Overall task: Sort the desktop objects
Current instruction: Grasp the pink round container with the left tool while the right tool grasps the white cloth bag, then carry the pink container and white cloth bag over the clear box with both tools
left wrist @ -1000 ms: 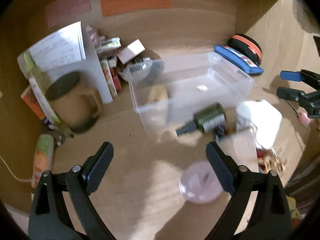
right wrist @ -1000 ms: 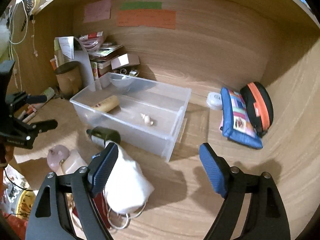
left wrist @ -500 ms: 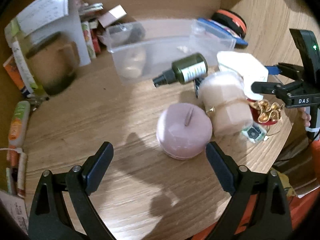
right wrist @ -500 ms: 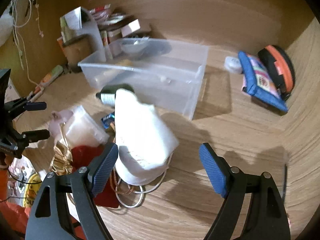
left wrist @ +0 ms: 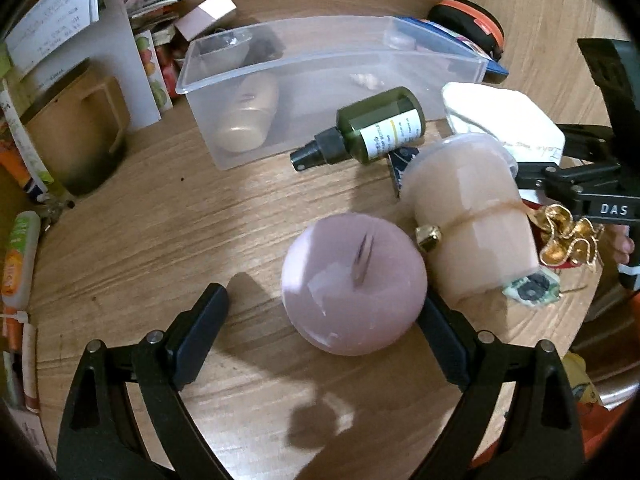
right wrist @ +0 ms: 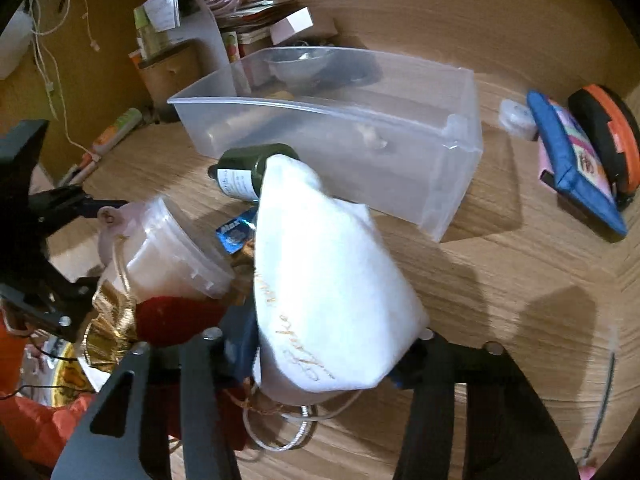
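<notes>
- wooden desk, cluttered; one clear bin at the back holds a tube and a shell.
- your left gripper is wide, closing slowly around the one pink candle; right pad touching, left pad apart.
- your right gripper is closing on the one white pouch, pads at its sides.
- step looks like double pickup; next, finish both squeezes, lift, carry to bin.
- also one green bottle, one cup.

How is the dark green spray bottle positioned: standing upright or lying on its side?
On its side. The dark green spray bottle lies flat on the desk, its black nozzle pointing sideways, beside the clear bin.
</notes>
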{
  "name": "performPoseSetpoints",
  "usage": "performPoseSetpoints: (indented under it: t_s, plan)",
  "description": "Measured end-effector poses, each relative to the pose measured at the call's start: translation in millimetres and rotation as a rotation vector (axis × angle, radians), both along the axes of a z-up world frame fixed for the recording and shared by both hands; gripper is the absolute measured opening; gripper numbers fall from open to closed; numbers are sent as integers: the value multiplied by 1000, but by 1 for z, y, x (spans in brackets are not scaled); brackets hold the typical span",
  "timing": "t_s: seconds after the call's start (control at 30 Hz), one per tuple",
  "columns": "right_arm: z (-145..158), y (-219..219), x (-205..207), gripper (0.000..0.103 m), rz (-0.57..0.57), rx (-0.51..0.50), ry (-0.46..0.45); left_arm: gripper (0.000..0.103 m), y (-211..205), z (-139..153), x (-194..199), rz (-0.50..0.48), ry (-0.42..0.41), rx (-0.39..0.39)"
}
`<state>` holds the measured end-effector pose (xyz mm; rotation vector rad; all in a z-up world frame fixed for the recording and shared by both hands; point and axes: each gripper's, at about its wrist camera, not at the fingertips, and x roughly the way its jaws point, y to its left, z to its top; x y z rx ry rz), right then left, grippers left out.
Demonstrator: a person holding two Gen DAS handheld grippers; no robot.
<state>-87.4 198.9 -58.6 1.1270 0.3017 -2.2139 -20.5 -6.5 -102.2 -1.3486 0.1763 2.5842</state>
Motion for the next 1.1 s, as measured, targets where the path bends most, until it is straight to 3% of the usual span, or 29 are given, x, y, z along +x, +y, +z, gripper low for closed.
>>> performPoseSetpoints:
  t_s: [0.1,0.2,0.67,1.1]
  plan:
    - [2,5,2,33,-10,-40,-4,76,0,2,-2,-7,14,9]
    - [7,13,2,30,-35,-74,-12,62,0,4,-4,6,33,8]
    - [51,59,0,28,-155,-218,19,62,-24,8,-9,119,56,62]
    - [74,68,0,28,-141,-314,19,62,-56,59,-7,186,175,105]
